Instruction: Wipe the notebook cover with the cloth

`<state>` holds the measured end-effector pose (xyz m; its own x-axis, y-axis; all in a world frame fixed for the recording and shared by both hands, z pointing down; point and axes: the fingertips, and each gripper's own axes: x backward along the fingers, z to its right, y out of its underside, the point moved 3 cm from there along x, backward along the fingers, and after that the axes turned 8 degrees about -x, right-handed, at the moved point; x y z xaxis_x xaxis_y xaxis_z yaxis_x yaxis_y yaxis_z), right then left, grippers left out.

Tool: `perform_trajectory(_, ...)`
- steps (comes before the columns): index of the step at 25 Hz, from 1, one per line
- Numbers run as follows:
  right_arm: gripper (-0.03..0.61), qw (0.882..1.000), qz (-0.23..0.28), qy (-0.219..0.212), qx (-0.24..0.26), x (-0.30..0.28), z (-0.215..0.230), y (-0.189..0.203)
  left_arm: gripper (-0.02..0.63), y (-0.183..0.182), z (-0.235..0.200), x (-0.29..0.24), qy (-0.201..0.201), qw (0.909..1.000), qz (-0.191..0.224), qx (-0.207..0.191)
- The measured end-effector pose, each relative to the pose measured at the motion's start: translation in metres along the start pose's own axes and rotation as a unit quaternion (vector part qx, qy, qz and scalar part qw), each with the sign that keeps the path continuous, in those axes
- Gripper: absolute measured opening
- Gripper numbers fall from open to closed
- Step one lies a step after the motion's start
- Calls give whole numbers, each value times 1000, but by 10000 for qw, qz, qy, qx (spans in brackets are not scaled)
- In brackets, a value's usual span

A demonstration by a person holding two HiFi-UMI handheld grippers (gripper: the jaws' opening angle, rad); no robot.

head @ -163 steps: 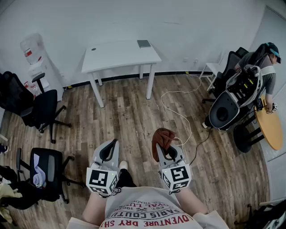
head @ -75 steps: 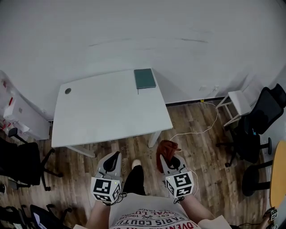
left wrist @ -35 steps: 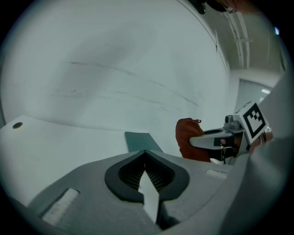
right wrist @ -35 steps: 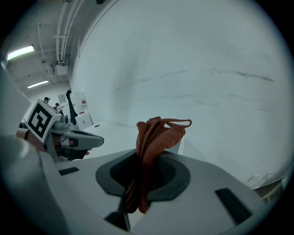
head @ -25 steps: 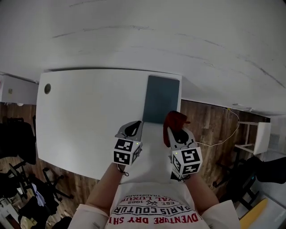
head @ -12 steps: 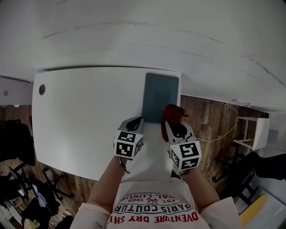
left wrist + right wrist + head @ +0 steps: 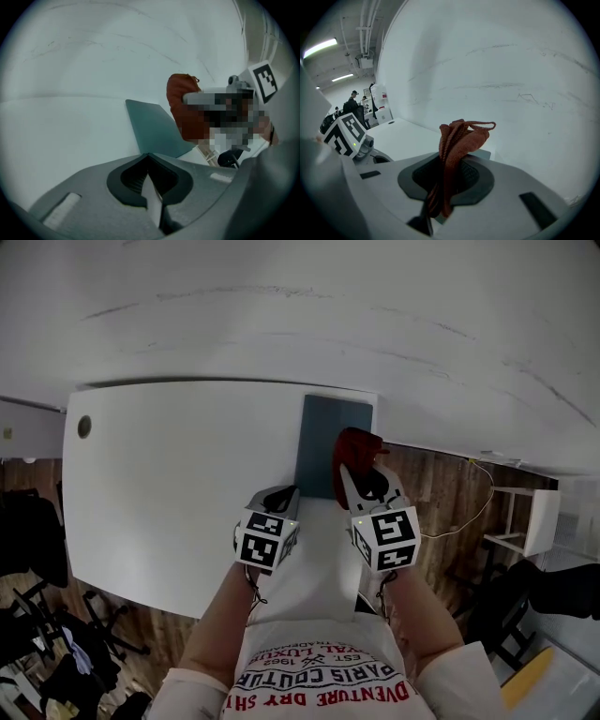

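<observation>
A dark teal notebook [image 7: 330, 442] lies flat at the far right corner of the white table [image 7: 178, 474]; it also shows in the left gripper view as a teal notebook [image 7: 152, 126]. My right gripper [image 7: 354, 474] is shut on a rust-red cloth [image 7: 354, 451], which hangs over the notebook's right edge. In the right gripper view the cloth [image 7: 454, 145] stands bunched between the jaws of the right gripper [image 7: 449, 178]. My left gripper [image 7: 281, 495] is shut and holds nothing, just short of the notebook's near edge; its own view shows the left gripper [image 7: 149, 174] with jaws together.
A white wall [image 7: 309, 306] rises right behind the table. A round cable hole [image 7: 84, 426] sits at the table's far left. Wooden floor with a white cable [image 7: 469, 493] and a small white stand [image 7: 530, 521] lies to the right. Dark office chairs [image 7: 28, 549] stand at the left.
I walked from mid-room up to the table. In the last second the right gripper rose and carried the cloth forward over the notebook's right side; the left gripper barely shifted.
</observation>
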<state>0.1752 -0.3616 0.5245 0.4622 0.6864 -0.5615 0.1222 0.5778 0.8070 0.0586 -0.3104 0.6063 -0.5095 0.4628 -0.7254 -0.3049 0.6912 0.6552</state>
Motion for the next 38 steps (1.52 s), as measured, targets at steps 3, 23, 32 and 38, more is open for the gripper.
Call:
perform_trajectory(3,80,10000,-12,-97,10,-12,2,-12,11,0,-1,0,95,9998,-61,151)
perform_trajectory(23,78,9956,-836,-240,350,-138,4,-31,11,1,-2,-2,259,9971,-512,502)
perform_trajectory(32,78,9951,-835,-296,440,-149,8,-22,9,-3,1,-1,10,9970,-764,-120)
perform_trajectory(38,80,9954,-817,-234,438,-145,10,-23,9,-5,1,0,93,9978,-647,77)
